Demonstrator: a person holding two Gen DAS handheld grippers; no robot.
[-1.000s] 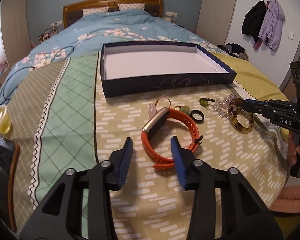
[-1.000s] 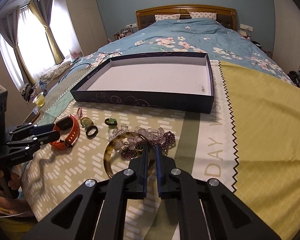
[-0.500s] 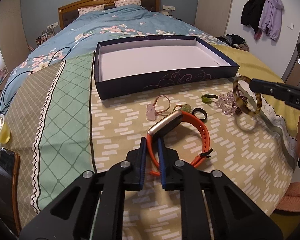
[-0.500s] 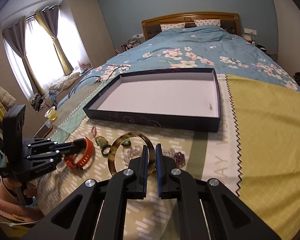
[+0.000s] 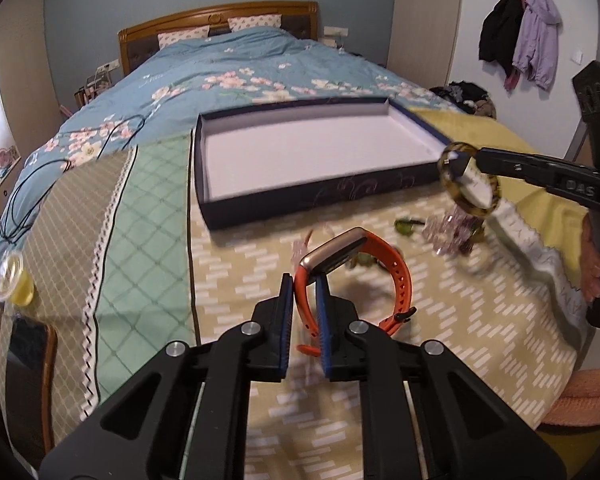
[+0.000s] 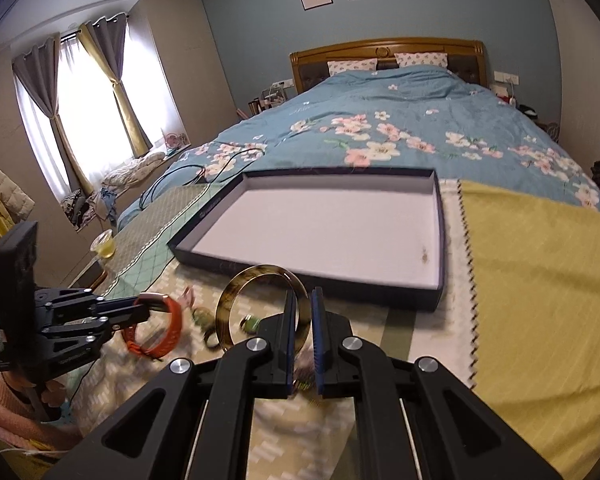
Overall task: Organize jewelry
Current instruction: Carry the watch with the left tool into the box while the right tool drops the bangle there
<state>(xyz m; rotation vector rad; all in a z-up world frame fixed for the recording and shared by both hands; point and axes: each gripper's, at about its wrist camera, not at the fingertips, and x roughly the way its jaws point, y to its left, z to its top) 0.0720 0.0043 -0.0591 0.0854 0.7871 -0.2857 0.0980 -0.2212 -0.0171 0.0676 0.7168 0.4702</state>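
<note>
My left gripper (image 5: 303, 286) is shut on the strap of an orange smartwatch (image 5: 396, 280), lifted a little above the patterned cloth; the watch (image 6: 168, 326) also shows in the right wrist view. My right gripper (image 6: 301, 300) is shut on a tortoiseshell bangle (image 6: 230, 300), held in the air just before the near wall of the dark blue box (image 6: 440, 240). From the left wrist view that bangle (image 5: 470, 206) hangs by the box's (image 5: 292, 208) right corner. On the cloth lie a clear bead bracelet (image 5: 446, 230), a green ring (image 5: 406, 225) and other small pieces.
The box is shallow with a white inside, lying on the bed past the jewelry. A cup of yellow liquid (image 5: 14, 280) and a phone (image 5: 26, 344) sit at the left edge. A black cable (image 5: 40, 184) crosses the blue quilt. A person's hand (image 5: 598, 268) holds the right gripper.
My left gripper has shut on the orange watch strap and raised it. My right gripper has lifted the bangle off the cloth and carried it up toward the box.
</note>
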